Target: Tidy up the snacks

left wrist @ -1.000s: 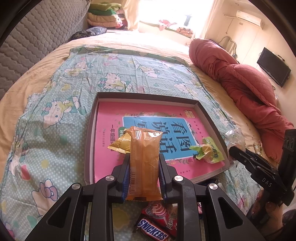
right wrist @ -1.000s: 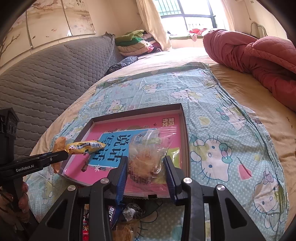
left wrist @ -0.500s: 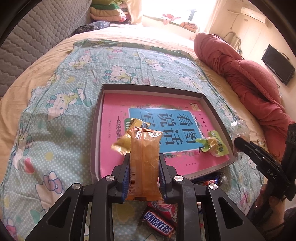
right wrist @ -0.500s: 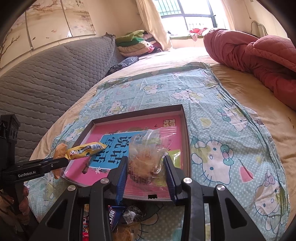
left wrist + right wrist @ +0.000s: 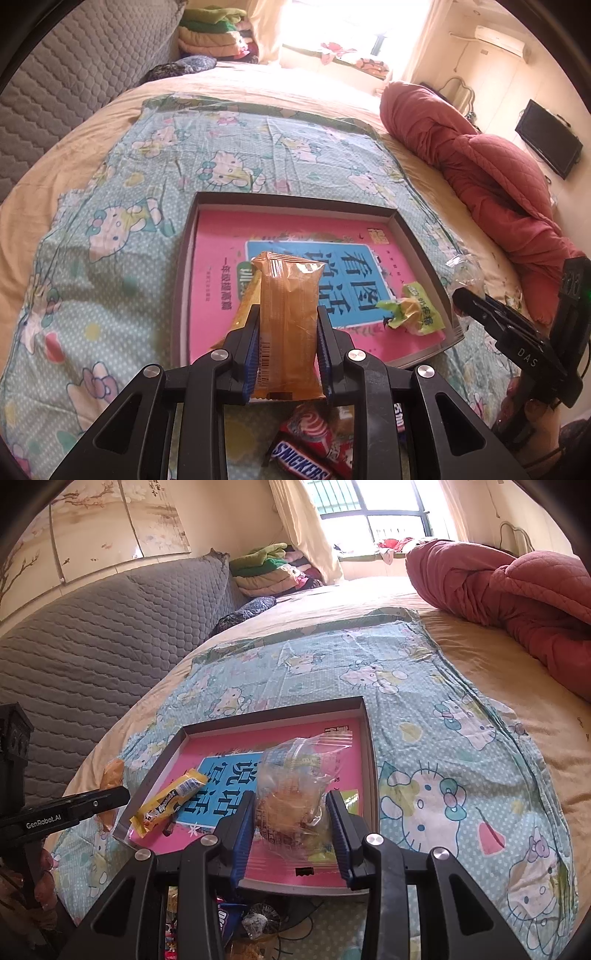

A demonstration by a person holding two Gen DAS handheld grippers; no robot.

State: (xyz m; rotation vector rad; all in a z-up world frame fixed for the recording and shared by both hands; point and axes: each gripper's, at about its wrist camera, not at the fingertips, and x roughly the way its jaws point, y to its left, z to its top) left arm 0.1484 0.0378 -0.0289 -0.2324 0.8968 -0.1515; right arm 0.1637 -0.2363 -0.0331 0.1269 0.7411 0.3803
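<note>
A shallow box with a pink and blue book as its floor lies on the Hello Kitty sheet; it also shows in the right wrist view. My left gripper is shut on an orange snack packet, held upright over the box's near edge. My right gripper is shut on a clear bag of pastry over the box's near right corner. A yellow snack packet and a green packet lie in the box.
Loose snacks lie before the box, among them a Snickers bar and a red packet. A red quilt is heaped on the right. A grey quilted headboard is on the left. Folded clothes are stacked far back.
The left gripper with the orange packet has drawn back and risen slightly, so the box looks farther away. The right gripper with the clear bag has barely moved.
</note>
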